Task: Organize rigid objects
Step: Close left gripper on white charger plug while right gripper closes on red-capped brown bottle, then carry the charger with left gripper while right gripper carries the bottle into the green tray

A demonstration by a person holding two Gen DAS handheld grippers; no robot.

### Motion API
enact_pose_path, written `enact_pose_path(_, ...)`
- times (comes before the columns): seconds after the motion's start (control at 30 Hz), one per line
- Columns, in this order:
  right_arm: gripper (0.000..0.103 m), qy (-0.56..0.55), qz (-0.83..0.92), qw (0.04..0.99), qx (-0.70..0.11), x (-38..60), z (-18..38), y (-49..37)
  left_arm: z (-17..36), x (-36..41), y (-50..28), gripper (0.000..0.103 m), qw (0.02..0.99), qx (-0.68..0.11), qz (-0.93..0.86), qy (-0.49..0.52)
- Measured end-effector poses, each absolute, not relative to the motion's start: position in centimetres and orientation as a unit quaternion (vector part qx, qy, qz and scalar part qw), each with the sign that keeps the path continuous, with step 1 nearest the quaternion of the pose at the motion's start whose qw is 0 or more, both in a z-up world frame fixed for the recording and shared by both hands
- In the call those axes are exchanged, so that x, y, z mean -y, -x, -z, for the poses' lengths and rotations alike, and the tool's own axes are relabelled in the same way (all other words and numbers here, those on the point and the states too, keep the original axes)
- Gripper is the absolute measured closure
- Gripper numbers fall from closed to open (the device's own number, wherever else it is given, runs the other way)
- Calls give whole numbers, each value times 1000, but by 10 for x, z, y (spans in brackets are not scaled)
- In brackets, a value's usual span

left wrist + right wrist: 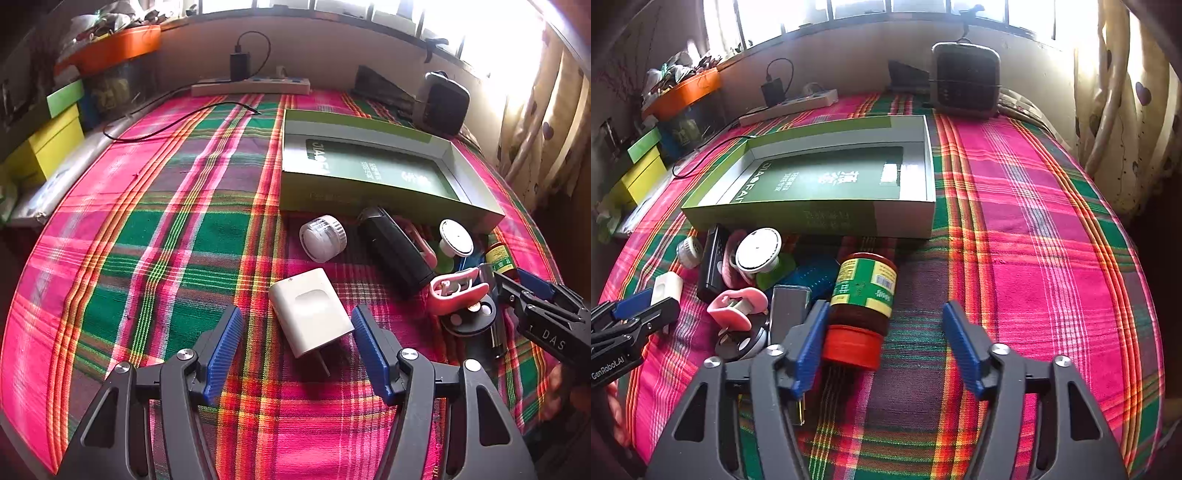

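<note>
On the plaid cloth a white charger plug (pixel 310 314) lies between the fingers of my left gripper (pixel 297 312), which is open with a gap on both sides. In the right wrist view a dark sauce jar (pixel 864 291) with a red lid lies on its side. My right gripper (pixel 886 308) is open around it; the jar rests against the left finger and stands apart from the other. An open green box (pixel 369 192) sits just behind the pile. The pile holds a white round pot (pixel 323 238), a black block (pixel 395 251) and a pink clip (pixel 458 291).
A power strip (pixel 251 86) with a black adapter and a loose black cable (pixel 177 122) lie at the back. A dark speaker-like unit (pixel 966 77) stands at the far edge. Yellow and green boxes (pixel 48 144) stand at the left, curtains (pixel 1115 110) at the right.
</note>
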State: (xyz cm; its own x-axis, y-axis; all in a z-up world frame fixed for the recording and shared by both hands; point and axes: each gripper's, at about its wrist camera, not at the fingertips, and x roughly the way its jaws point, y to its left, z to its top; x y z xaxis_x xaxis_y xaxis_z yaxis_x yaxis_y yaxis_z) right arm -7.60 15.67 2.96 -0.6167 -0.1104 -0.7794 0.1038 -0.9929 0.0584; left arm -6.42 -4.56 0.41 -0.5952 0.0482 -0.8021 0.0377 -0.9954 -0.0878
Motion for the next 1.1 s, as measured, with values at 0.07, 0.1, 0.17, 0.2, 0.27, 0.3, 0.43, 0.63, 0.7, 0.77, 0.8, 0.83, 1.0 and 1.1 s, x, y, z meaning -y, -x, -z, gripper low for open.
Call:
enact_pose_path(0.07,49,-433,900,57,5,-157,-30,77,-4,46,65,46,3,51,-892,449)
enact_pose_path(0.1,50,-433,899,57,7,-158,-30,78,-4,47,65,49,2,52,-892,449)
enact_pose_path(0.17,51,-433,900,58,10,-159,-30,78,-4,48,66,50,2,54,-892,448)
enact_pose_path(0.2,53,-433,900,57,9,-159,-30,78,-4,49,66,52,2,55,-892,448)
enact_pose_path(0.27,58,-433,900,55,6,-159,-31,78,-4,50,65,53,2,55,-893,447)
enact_pose_path(0.3,60,-433,900,56,6,-159,-31,78,-4,50,65,57,2,56,-893,446)
enact_pose_path(0.43,68,-432,900,55,6,-160,-31,77,-5,54,64,66,1,57,-894,445)
enact_pose_path(0.63,70,-432,900,54,6,-161,-31,77,-5,56,63,68,1,59,-894,444)
enact_pose_path(0.7,70,-430,901,51,8,-162,-32,77,-5,57,63,68,1,58,-894,444)
enact_pose_path(0.77,70,-429,902,49,11,-164,-32,76,-5,58,64,68,0,59,-894,444)
enact_pose_path(0.8,70,-429,902,50,9,-164,-32,76,-5,58,64,68,1,60,-894,444)
enact_pose_path(0.83,70,-429,902,51,8,-163,-33,75,-5,58,64,68,1,59,-894,444)
enact_pose_path(1.0,70,-427,903,56,6,-160,-35,74,-6,60,65,70,-1,52,-894,444)
enact_pose_path(1.1,70,-424,904,57,7,-160,-35,74,-7,62,65,70,2,53,-894,444)
